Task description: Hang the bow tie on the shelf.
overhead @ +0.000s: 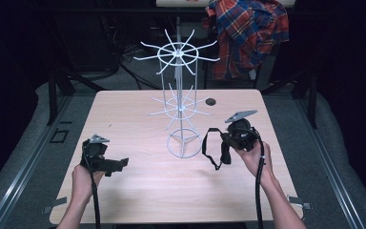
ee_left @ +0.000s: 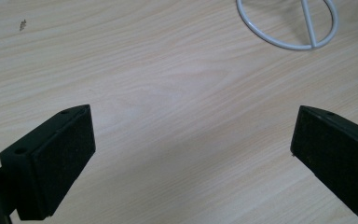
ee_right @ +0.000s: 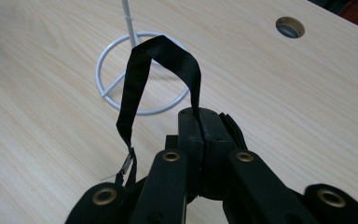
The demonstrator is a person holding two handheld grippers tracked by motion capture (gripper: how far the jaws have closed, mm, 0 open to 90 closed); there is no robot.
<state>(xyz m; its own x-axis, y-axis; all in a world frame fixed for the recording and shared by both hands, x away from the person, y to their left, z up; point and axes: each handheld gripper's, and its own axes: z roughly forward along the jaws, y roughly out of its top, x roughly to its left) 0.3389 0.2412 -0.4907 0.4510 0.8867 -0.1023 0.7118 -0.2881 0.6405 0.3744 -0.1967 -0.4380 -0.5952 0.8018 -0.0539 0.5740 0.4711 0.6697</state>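
Two grippers are in my hands above the wooden table. My right gripper has its jaws pressed together on a black strap, pinching one end so the band arches up in a loop and hangs down again on the left. The strap loop sits just in front of the ring base of the white wire rack. My left gripper hovers with jaws spread wide, holding nothing, near that base ring.
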